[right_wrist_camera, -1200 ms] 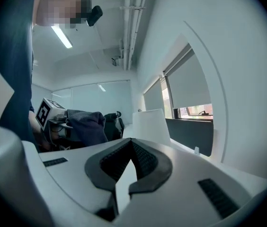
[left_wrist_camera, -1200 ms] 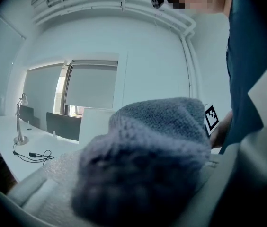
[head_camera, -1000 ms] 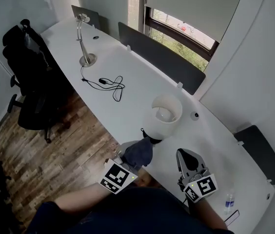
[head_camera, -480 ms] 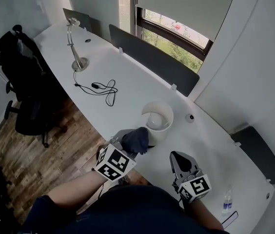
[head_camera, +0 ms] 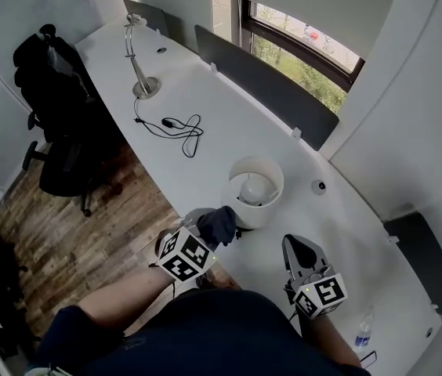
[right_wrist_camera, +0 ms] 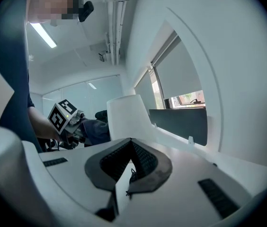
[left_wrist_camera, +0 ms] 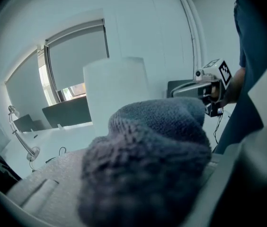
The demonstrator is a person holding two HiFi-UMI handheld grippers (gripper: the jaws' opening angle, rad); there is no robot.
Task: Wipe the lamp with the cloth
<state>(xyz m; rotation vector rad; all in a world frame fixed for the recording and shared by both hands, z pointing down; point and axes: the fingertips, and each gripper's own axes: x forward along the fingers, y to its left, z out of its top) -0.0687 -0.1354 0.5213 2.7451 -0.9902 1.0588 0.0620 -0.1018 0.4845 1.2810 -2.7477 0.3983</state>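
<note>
Left gripper view: jaws on cloth (left_wrist_camera: 147, 160)

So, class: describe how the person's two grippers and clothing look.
The left gripper and right gripper are pale grey, each carrying a white cube with black square markers. The right one's jaws have dark ribbed pads. The person wears a dark blue top.

Left claw (left_wrist_camera: 138, 188) clamped on cloth (left_wrist_camera: 147, 164); lamp (left_wrist_camera: 116, 91) just behind.
</note>
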